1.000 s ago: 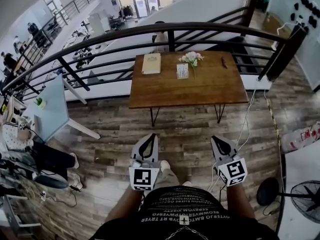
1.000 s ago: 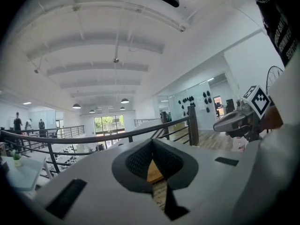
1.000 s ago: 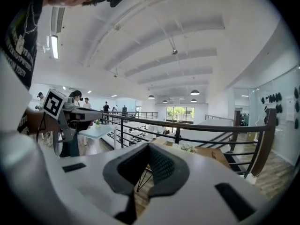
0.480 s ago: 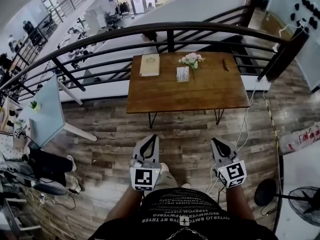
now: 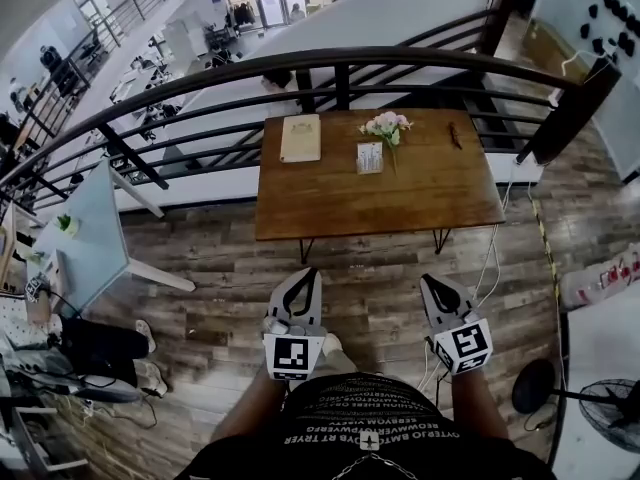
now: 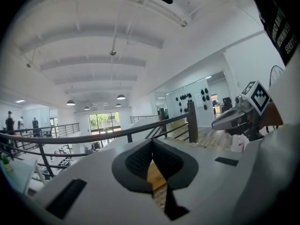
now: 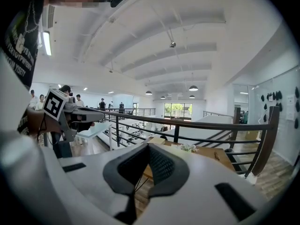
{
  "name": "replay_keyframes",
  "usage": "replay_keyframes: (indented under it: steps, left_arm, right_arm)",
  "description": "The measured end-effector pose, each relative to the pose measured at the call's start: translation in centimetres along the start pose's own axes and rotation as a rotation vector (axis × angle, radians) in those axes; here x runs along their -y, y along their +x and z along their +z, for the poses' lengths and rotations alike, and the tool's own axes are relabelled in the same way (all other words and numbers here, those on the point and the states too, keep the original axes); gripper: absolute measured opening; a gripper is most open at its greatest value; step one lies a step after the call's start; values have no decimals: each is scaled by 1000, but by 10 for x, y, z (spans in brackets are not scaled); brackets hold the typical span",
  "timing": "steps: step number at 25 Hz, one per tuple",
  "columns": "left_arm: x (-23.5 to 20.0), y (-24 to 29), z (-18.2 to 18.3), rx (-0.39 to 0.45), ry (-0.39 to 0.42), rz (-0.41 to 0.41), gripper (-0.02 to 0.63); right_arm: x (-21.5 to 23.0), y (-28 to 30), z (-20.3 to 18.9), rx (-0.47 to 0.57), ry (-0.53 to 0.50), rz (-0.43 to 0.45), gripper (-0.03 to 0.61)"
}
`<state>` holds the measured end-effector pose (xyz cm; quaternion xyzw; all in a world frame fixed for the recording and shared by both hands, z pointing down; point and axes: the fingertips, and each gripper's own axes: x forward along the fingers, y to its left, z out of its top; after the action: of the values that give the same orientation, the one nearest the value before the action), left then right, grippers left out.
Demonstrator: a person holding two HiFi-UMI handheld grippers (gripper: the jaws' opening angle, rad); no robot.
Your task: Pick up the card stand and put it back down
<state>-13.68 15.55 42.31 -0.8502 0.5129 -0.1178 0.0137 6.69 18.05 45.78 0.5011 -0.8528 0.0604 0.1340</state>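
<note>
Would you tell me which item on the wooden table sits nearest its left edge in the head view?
The tan pad; the card stand, flowers and dark pen-like item all lie further right.

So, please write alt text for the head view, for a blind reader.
A person holds the white left gripper and right gripper, both shut and empty, over a wood-plank floor, short of a brown rectangular wooden table. On it stand a small white card stand and pale flowers, near a dark metal railing.
</note>
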Motion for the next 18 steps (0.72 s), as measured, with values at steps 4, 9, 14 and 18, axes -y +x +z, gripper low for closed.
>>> replay_keyframes:
  steps: [4,9,14,18]
  left_arm:
    - [-17,13,6,10,4,-12,23]
    - [-41,26,11,31,5,-28,23]
    - [-62,42,7,38,5,-56,23]
    - [-74,51,9,48,-4,-85,23]
  right_arm:
    - [2,17,11,3,-6,-13,14]
    - [1,40,25,5,-13,-32,14]
    - [-5,64,33,0,-26,-46,14]
    - [-7,73,38,-11,-25,-71,14]
